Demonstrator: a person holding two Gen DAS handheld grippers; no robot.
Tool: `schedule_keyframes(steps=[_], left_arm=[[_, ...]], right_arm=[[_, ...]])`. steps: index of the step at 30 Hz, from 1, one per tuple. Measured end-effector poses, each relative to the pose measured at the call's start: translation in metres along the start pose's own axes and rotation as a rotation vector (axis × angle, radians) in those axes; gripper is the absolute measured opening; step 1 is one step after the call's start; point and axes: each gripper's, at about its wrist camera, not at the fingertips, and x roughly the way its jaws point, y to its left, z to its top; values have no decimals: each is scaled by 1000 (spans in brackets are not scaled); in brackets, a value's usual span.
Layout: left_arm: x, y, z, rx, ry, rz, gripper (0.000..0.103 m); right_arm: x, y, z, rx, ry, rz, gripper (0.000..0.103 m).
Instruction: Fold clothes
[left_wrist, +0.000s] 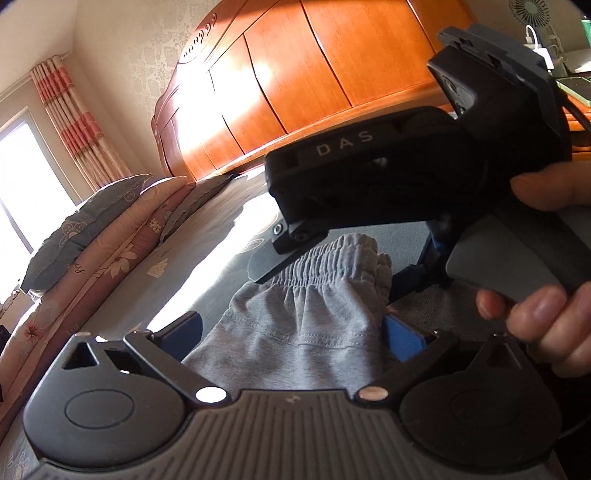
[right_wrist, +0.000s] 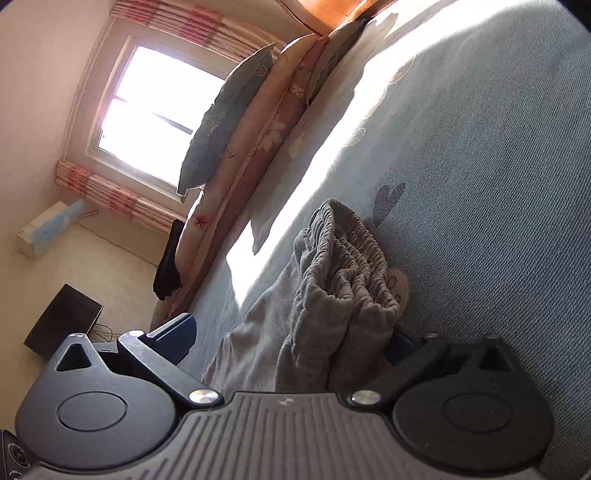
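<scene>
Left wrist view. The left gripper (left_wrist: 291, 332) stands wide apart, its blue fingers (left_wrist: 402, 341) flanking a grey garment (left_wrist: 295, 325) that passes between them; whether the pads press the cloth cannot be told. The garment's elastic waistband (left_wrist: 328, 258) lies at the far end, so its long axis runs away from the camera along the fingers. The right gripper (left_wrist: 413, 275), marked "DAS", crosses the frame from the right, held by a person's hand (left_wrist: 546, 306). One finger rests at the waistband's left end, the other beside its right end; its degree of closure is not visible here. Behind lie the grey bedspread (left_wrist: 221, 221), stacked pillows (left_wrist: 110, 229), a wooden headboard (left_wrist: 295, 74) and a striped curtain (left_wrist: 74, 118).

Right wrist view. The right gripper (right_wrist: 291, 336) is spread wide, with bunched grey cloth between its fingers (right_wrist: 177, 332); the right finger is mostly hidden by the fabric, so contact cannot be confirmed. The waistband (right_wrist: 347, 251) appears doubled and crumpled, standing up from the bedspread (right_wrist: 480, 166), pointing away from the camera. Only this view shows the window (right_wrist: 155, 110) and the floor with a dark box (right_wrist: 62, 325); the left gripper is out of view.
</scene>
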Motion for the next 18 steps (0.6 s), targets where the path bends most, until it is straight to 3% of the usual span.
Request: schedule_keyframes(steps=[4,12,15,18], left_arm=[[3,-14,-5,99,10,14,102],[23,-40,2,198,21,22,102],[35,-49,4,244,44,71,102],[43,-51,4,259,53,184,102]], right_arm=[[-9,-11,6,54,2,87,103],[-16,-15,10,80,-2,136,103],[-19,-15,11,78,-5,142,103],[-20,-14,11,76,-6,147,103]])
